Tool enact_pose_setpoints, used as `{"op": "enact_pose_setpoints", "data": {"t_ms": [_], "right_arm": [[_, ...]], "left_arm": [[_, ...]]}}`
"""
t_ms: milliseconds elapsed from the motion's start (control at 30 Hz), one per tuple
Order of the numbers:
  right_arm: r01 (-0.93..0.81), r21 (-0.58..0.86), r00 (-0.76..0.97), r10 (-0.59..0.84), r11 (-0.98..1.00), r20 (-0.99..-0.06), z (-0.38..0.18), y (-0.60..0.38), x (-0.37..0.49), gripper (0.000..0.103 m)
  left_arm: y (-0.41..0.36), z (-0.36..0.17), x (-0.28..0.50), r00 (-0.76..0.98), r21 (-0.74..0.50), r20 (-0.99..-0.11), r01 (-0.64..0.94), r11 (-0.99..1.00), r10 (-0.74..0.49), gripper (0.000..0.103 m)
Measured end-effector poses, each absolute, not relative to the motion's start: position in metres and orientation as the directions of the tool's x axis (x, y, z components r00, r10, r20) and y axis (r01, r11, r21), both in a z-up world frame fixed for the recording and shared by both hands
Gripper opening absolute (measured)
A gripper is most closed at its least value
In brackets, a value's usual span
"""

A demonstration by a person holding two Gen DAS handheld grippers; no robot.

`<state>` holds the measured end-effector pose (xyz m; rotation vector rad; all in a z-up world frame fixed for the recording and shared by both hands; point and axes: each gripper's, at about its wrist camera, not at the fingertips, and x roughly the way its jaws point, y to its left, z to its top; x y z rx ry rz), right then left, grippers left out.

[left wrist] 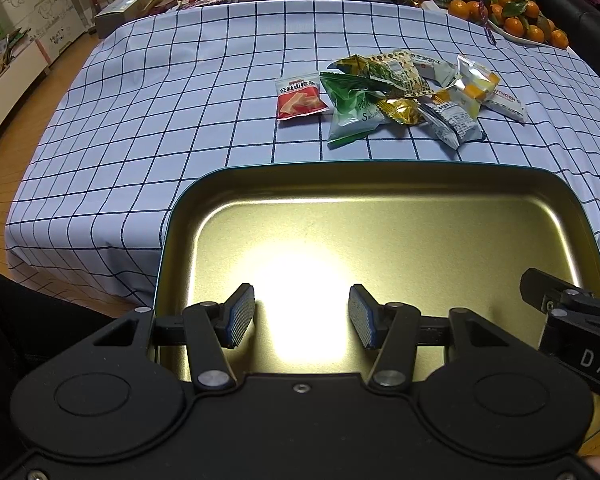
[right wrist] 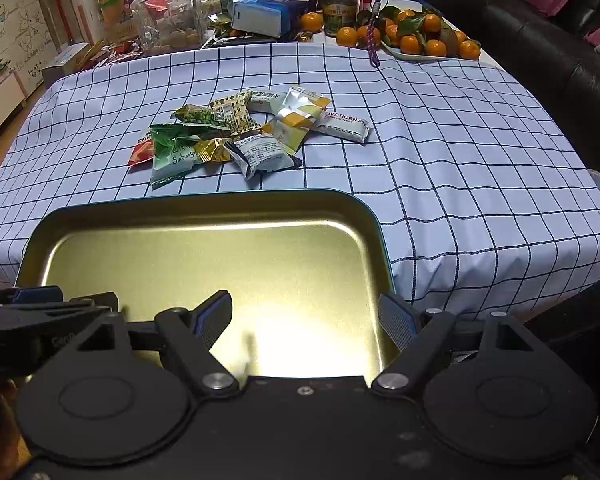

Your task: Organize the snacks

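A pile of several snack packets (left wrist: pixel 404 92) lies on the checked tablecloth (left wrist: pixel 180 112), with a red packet (left wrist: pixel 299 99) at its left edge; the pile also shows in the right wrist view (right wrist: pixel 244 136). A gold metal tray with a teal rim (left wrist: pixel 172 216) sits at the table's near edge, empty; it also shows in the right wrist view (right wrist: pixel 380 232). My left gripper (left wrist: pixel 302 316) is open and empty above the tray's near part. My right gripper (right wrist: pixel 306 322) is open and empty above the tray's near right corner.
At the table's far side stand a glass jar (right wrist: pixel 168 12), a blue tissue pack (right wrist: pixel 260 16), a green tin (right wrist: pixel 342 8) and a plate of tangerines (right wrist: pixel 424 40). A black sofa (right wrist: pixel 548 52) is at the right. Wooden floor (left wrist: pixel 4 168) and cabinets are at the left.
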<state>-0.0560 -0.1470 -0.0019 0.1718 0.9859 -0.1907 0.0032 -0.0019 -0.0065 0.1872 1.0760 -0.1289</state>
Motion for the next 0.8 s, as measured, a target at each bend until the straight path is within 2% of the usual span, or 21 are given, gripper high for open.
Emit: {"op": "enact_pose_setpoints", "data": {"t_ms": [333,600,800], "right_arm": [[0.221,0.044,0.542,-0.086,0.974,-0.836,0.0,-0.145,-0.056,0.084],[0.194,-0.037,0.526,-0.136,0.98,-0.839,0.004,-0.138,-0.061,0.084],[0.142,-0.038,0.54,-0.11,0.989,-0.835,0.01,-0.135,-0.06,0.079]], "left_arm": [[-0.001,-0.005,0.003,0.471,0.089,-0.882,0.19,0.978,-0.012,0.058],[0.007,0.006,0.009,0.478,0.074,-0.878,0.166,0.983,-0.015,0.058],[0.008,0.022,0.028,0.479,0.057,-0.877,0.176,0.983,-0.035,0.058]]}}
